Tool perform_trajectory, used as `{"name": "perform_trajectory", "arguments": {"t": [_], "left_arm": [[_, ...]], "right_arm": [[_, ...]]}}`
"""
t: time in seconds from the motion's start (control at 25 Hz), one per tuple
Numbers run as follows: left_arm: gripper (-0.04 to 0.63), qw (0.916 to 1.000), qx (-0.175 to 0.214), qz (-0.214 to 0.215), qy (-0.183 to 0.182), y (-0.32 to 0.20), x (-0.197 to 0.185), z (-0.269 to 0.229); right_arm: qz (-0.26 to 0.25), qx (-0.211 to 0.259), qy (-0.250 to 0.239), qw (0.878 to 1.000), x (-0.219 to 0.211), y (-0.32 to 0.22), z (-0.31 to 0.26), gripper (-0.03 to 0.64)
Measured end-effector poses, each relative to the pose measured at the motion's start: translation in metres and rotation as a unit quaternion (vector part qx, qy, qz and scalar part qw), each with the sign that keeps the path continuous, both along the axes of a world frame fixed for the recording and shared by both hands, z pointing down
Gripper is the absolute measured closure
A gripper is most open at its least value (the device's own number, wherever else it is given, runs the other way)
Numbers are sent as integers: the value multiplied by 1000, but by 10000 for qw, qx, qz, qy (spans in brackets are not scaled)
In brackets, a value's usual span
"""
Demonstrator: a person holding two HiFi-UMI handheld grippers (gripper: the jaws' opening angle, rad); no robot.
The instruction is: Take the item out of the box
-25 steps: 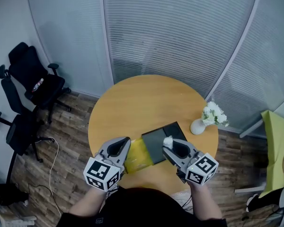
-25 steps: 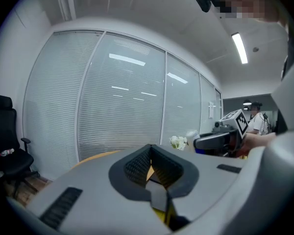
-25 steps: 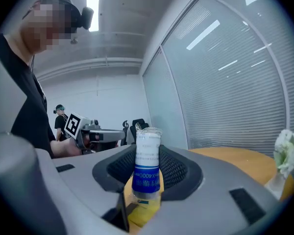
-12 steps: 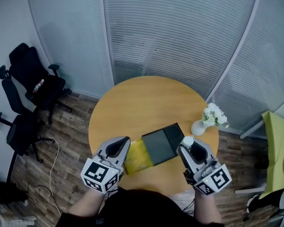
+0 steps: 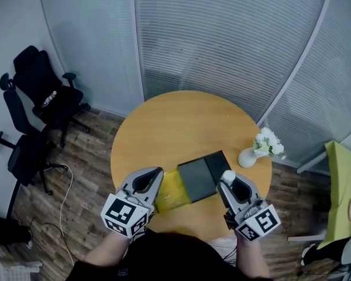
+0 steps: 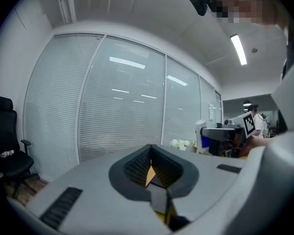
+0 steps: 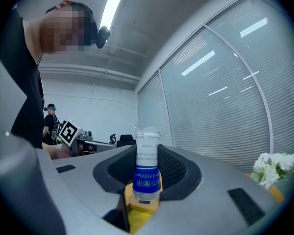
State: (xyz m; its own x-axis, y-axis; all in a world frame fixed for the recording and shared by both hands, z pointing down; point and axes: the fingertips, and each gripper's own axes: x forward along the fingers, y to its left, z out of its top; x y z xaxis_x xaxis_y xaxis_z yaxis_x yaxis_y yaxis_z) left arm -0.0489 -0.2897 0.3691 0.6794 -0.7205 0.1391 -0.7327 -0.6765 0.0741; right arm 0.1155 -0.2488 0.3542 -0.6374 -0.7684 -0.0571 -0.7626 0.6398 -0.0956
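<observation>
A black box with a yellow inner part pulled out on its left lies on the near side of the round wooden table. My left gripper sits at the yellow part's left edge with its jaws together; in the left gripper view a yellow sliver shows between them. My right gripper hovers just right of the box. Its jaws are closing on a small white tube with a blue label, whose white tip sticks out past the fingers.
A white vase with white flowers stands on the table to the right of the box. Black office chairs stand on the wood floor at left. Glass walls with blinds curve behind the table. A green surface lies at far right.
My right gripper has carried the white tube from over the box's right end to the right, clear of the box. The left gripper and the box have stayed put.
</observation>
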Motion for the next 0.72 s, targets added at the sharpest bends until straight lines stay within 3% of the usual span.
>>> {"name": "perform_trajectory", "arguments": {"t": [0.72], "left_arm": [[586, 10000, -38, 37, 27, 2, 3, 4]], "right_arm": [[4, 85, 155, 9998, -1, 1, -5, 482]]}}
